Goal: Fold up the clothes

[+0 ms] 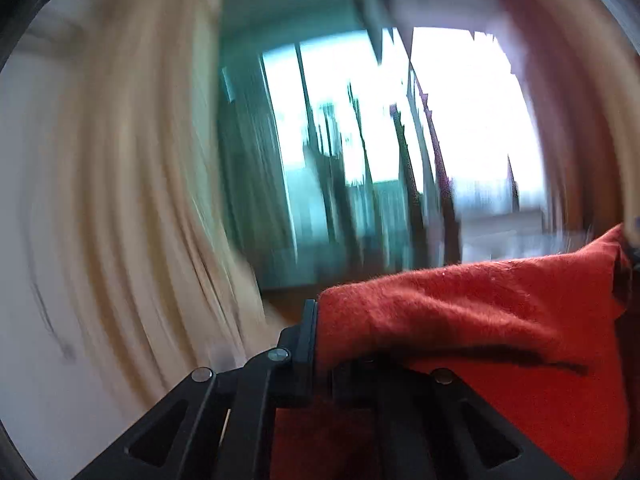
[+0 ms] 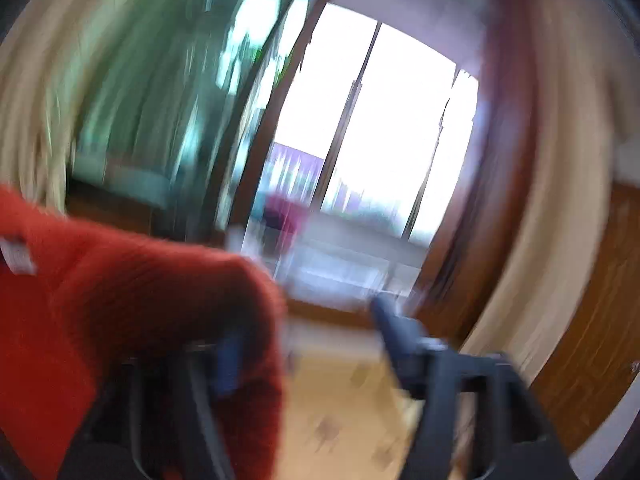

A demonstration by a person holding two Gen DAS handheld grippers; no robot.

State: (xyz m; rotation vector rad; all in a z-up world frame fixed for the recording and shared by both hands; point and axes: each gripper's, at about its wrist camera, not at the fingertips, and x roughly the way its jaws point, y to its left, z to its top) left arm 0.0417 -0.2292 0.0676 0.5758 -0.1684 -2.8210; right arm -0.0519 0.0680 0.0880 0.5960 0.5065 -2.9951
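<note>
A red knitted garment (image 1: pixel 472 320) fills the lower right of the left wrist view. My left gripper (image 1: pixel 324 340) is shut on its edge, and the cloth covers the right finger. In the right wrist view the same red garment (image 2: pixel 120 288), with a white label (image 2: pixel 16 256) on it, drapes over the left finger (image 2: pixel 230 356) of my right gripper (image 2: pixel 310 336). Those jaws stand wide apart, with the right finger (image 2: pixel 390 320) bare and nothing pressed between the pads. Both views are heavily blurred.
A bright window (image 2: pixel 384 120) with dark frames lies ahead, with a green curtain (image 2: pixel 152 100) to its left. Pale draped fabric (image 1: pixel 132 200) fills the left side. A light wooden surface (image 2: pixel 340 412) shows below the right gripper, and a brown wooden panel (image 2: pixel 592 320) at the right.
</note>
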